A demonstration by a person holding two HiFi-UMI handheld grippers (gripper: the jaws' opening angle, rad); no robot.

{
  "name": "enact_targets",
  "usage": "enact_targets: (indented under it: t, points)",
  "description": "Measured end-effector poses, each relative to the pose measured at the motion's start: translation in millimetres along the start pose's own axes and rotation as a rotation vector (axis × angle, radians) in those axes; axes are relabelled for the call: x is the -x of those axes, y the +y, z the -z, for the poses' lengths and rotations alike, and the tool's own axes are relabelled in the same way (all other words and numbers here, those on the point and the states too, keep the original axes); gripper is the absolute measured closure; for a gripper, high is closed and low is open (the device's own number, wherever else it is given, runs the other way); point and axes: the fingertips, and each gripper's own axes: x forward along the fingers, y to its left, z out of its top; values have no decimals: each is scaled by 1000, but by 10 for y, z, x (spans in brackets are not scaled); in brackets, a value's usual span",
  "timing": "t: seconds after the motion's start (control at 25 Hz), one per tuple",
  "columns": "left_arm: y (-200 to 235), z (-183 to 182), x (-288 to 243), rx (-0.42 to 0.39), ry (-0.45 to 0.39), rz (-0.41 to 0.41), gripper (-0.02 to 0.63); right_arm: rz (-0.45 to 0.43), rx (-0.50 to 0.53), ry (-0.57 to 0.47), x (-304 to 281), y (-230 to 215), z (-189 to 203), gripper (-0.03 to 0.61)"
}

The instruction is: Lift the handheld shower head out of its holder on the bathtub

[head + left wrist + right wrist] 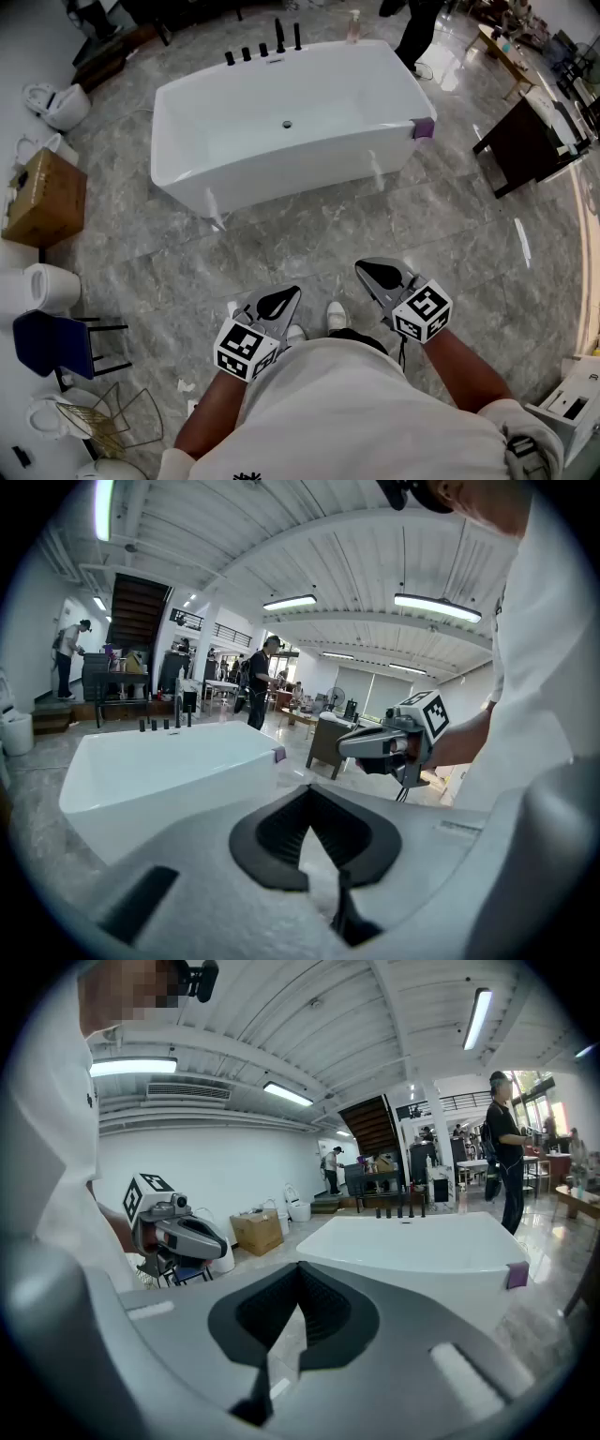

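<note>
Two grippers are being held close in front of the person's white shirt, both angling down toward a grey marble floor (pixel 281 248); the left gripper (pixel 292 292) is showing its jaws closed together at the tips with nothing between them; the right gripper (pixel 364 270) is likewise fully closed and holding nothing. A white freestanding bathtub (pixel 291 173) is standing well ahead of both, across a stretch of floor; neither gripper is touching it. A row of black fittings (pixel 247 53) is running along the tub's far rim; the handheld shower head (pixel 297 37) appears to be the slim upright at that row's right end, sitting in its holder, though at this size it is hard to tell apart from the tall fitting beside it. A small purple object (pixel 424 128) is sitting on the tub's right corner. A cardboard box (pixel 42 197) and a blue chair (pixel 42 342) are standing off to the left; another person (pixel 417 28) is standing beyond the tub.
</note>
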Motion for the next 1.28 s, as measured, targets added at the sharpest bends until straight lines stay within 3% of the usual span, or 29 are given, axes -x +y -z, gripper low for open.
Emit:
enact_targets:
  t: [0.28,0.44,0.52,0.6,0.68,0.8,1.0,1.28]
  points:
    - [-29,-248,-468,-25,8,-5,607,5,-5,-8,128,-511,3,569]
    - [-32,-260,-638,-22,33,-17,607,-7,-4,-81,215,-712,-80,562]
    - [-35,-272,-715,-20,42,-25,607,-29,-5,-96,225,-788,-122,350]
    - [-63,-302,-806,-16,43,-30,607,-17,14,-106,260,-918,-147,342]
    - [-76,-331,-901,-18,39,-37,607,3,29,-118,282,-1081,-155,263]
    - [-32,-367,-1025,-9,33,-46,607,32,0,-131,253,-1341,-144,203]
    - [165,-479,-1161,5,33,-33,607,90,-18,-140,124,-1749,-258,199]
    - [889,-708,-1554,17,20,7,607,142,-14,-105,-401,-2323,-448,201]
